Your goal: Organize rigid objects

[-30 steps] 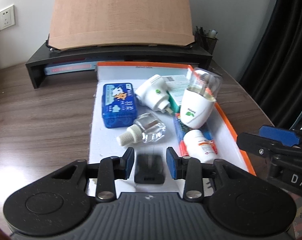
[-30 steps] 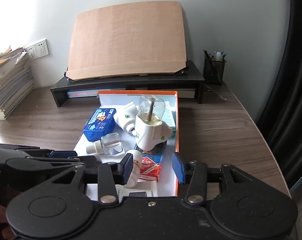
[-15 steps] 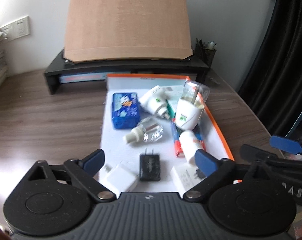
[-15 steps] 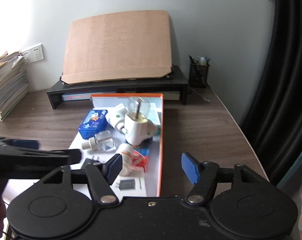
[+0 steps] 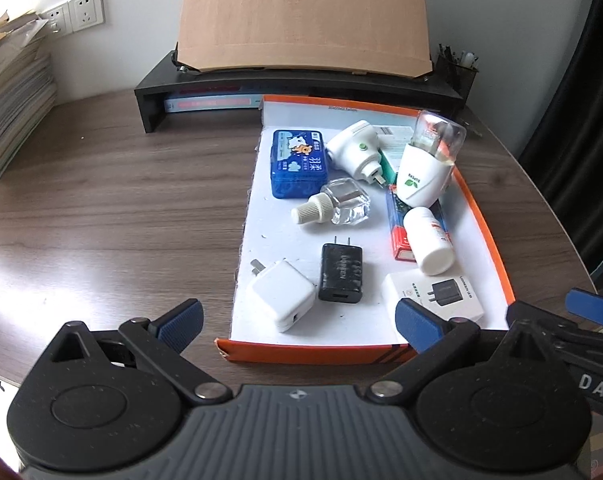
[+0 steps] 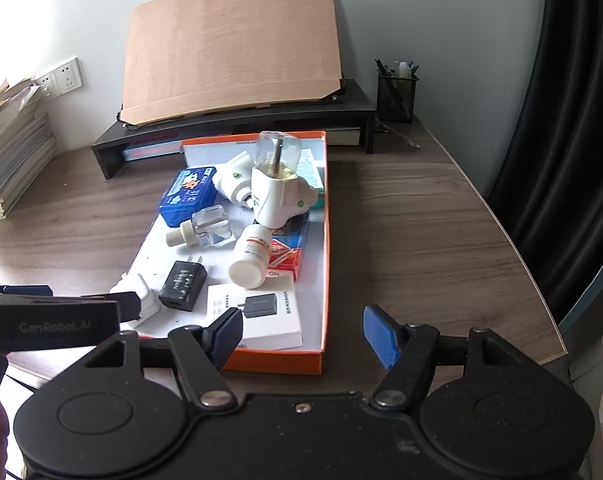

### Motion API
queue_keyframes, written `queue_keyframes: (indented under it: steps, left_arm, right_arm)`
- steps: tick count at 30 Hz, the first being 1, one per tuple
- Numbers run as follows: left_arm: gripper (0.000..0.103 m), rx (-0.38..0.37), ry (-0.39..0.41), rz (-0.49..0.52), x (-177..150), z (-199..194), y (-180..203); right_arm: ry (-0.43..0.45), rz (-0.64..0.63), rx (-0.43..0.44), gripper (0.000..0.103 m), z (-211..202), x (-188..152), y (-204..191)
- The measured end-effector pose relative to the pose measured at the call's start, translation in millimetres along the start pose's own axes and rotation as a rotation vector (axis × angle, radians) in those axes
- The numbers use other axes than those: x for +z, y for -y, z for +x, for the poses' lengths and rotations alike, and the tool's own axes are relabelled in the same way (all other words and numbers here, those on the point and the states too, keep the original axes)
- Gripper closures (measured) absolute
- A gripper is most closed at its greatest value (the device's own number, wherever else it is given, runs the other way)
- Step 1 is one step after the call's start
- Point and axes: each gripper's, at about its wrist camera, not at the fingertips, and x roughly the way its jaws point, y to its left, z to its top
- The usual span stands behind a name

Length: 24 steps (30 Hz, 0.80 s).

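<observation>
Both jaws stood wide apart: the left hand-held gripper (image 5: pixel 297 326) hung spread over the near end of the tray with nothing between its pads, having just been opening, and the right hand-held gripper (image 6: pixel 301 334) likewise gaped empty over the tray's near right corner, its jaws also having just been opening.

Beneath them the brown worktop (image 5: pixel 113 208) carried a black shelf riser (image 5: pixel 157 92) along its far edge, with a tan board (image 5: pixel 301 16) leaning on it against the wall. A stack of papers (image 5: pixel 9 92) sat at the far left edge and a mesh pen cup (image 6: pixel 395 94) at the far right corner.

The orange-rimmed tray (image 5: pixel 313 350) lay at the middle of the worktop, its white floor holding all the small things. At its far end lay a blue tin (image 5: pixel 297 164), a white plug-in unit (image 5: pixel 355 152) on its side, and a second white plug-in unit with a clear bottle (image 5: pixel 425 166) standing tilted by the right rim. A clear bottle with a cream cap (image 5: pixel 335 204) lay just nearer, a white pill bottle (image 5: pixel 429 242) rested on a red packet (image 5: pixel 397 236), and at the near end sat a white charger box (image 5: pixel 437 292), a black charger (image 5: pixel 341 274) and a white charger (image 5: pixel 281 292), the two chargers just beside each other.
</observation>
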Motion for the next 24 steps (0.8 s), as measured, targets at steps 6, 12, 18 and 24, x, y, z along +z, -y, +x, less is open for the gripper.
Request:
queue_keyframes:
  steps: [6,12,18,24]
  left_arm:
    - [0.000,0.000,-0.008,0.014,-2.5,0.9,3.6]
    - [0.000,-0.003,-0.012,0.019,-4.3,0.6,6.3]
    - [0.000,-0.003,-0.017,0.018,-5.0,1.7,6.8]
    - [0.000,-0.001,-0.021,0.020,-5.2,2.4,6.9]
  right_arm:
    - [-0.013,-0.015,0.001,0.023,1.9,-1.5,-4.1]
    - [-0.017,-0.017,-0.002,0.022,2.3,-2.5,-4.2]
    - [-0.020,-0.016,-0.002,0.022,3.1,-2.6,-3.2]
    - [-0.020,-0.016,-0.002,0.022,3.0,-2.2,-2.9]
